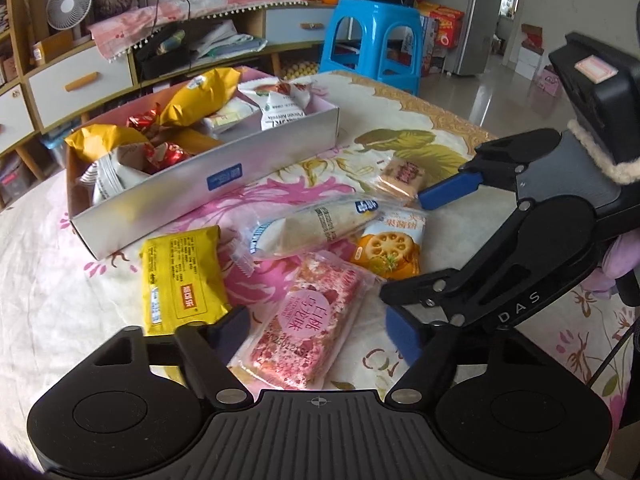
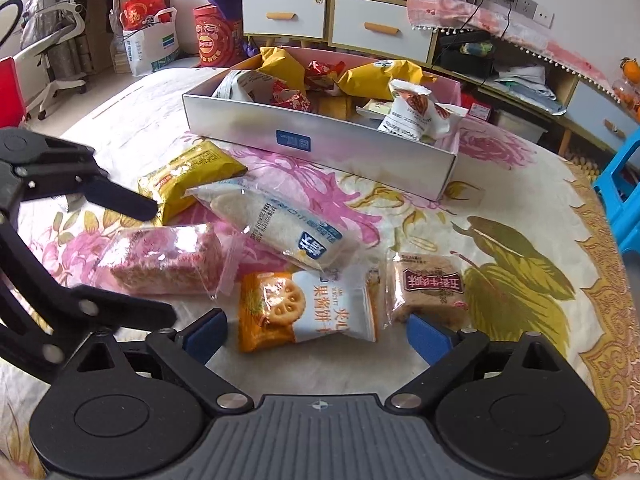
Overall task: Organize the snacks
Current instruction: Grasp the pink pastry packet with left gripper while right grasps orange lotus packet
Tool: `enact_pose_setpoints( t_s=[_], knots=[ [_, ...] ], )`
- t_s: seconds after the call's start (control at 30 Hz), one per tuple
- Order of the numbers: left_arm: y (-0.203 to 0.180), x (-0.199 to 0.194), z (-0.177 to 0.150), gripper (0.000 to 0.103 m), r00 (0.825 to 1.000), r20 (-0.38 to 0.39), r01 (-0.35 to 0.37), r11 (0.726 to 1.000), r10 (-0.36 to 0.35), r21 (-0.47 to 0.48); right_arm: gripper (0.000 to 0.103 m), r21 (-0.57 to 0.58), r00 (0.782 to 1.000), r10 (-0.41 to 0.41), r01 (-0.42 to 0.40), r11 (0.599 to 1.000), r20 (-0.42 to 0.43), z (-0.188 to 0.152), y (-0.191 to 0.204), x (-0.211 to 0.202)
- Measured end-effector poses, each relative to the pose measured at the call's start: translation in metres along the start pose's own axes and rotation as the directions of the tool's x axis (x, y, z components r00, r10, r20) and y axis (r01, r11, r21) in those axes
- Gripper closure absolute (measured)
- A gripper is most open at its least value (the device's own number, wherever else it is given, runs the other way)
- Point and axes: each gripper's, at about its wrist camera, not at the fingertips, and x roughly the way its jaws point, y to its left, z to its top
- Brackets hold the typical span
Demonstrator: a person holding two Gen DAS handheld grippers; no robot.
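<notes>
A silver cardboard box (image 1: 224,178) (image 2: 320,148) on the table holds several snack packs. Loose on the floral cloth lie a yellow pack (image 1: 180,280) (image 2: 188,176), a pink crispy bar (image 1: 308,316) (image 2: 164,260), a long white roll pack (image 1: 316,224) (image 2: 276,224), an orange-and-blue biscuit pack (image 1: 388,248) (image 2: 308,308) and a brown cake pack (image 1: 400,176) (image 2: 428,288). My left gripper (image 1: 320,332) is open, its jaws either side of the pink bar. My right gripper (image 2: 316,332) is open around the biscuit pack; it also shows in the left wrist view (image 1: 424,256).
A blue plastic stool (image 1: 372,40) stands beyond the table's far edge. A low cabinet with drawers (image 2: 360,24) runs along the wall. The left gripper's arm (image 2: 60,208) fills the left side of the right wrist view.
</notes>
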Motion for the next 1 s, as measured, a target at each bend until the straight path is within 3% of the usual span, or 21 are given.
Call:
enact_pose_setpoints(
  t_s=[0.27,0.4,0.47,0.53,0.57,0.67,0.77,1.0],
  knots=[
    [0.001,0.003,-0.001,0.062,1.000,-0.029,0.001,0.998,-0.003,-0.061,0.039,-0.024,1.000,0.027,-0.026,0.999,0.013,0.008,0.007,0.001],
    [0.005,0.001,-0.002,0.069,0.999,-0.034,-0.016,0.992,0.012,-0.125,0.044,-0.040,0.999,0.029,-0.029,0.999,0.016,0.010,0.012,0.001],
    [0.006,-0.001,-0.003,0.072,0.999,-0.038,-0.030,0.989,0.024,-0.148,0.069,-0.040,0.998,0.055,-0.054,0.998,0.015,0.011,0.013,-0.001],
    [0.006,-0.003,-0.005,0.072,0.998,-0.041,-0.046,0.986,0.040,-0.160,0.073,-0.042,0.998,0.057,-0.057,0.998,0.009,0.012,0.016,-0.002],
    [0.005,-0.004,-0.005,0.073,0.998,-0.042,-0.053,0.985,0.047,-0.164,0.083,-0.050,0.998,0.061,-0.060,0.997,0.010,0.012,0.019,-0.003],
    [0.005,-0.008,-0.007,0.073,0.997,-0.044,-0.072,0.982,0.065,-0.174,0.096,-0.065,0.998,0.064,-0.063,0.996,0.005,0.012,0.024,-0.005],
    [0.008,-0.013,-0.010,0.073,0.996,-0.045,-0.086,0.978,0.079,-0.191,0.102,-0.070,0.998,0.070,-0.070,0.995,-0.001,0.012,0.026,-0.007],
    [0.015,-0.017,-0.018,0.073,0.992,-0.082,-0.111,0.970,0.095,-0.217,0.098,-0.025,0.997,0.068,-0.069,0.997,-0.044,0.010,0.017,-0.010]
  ],
)
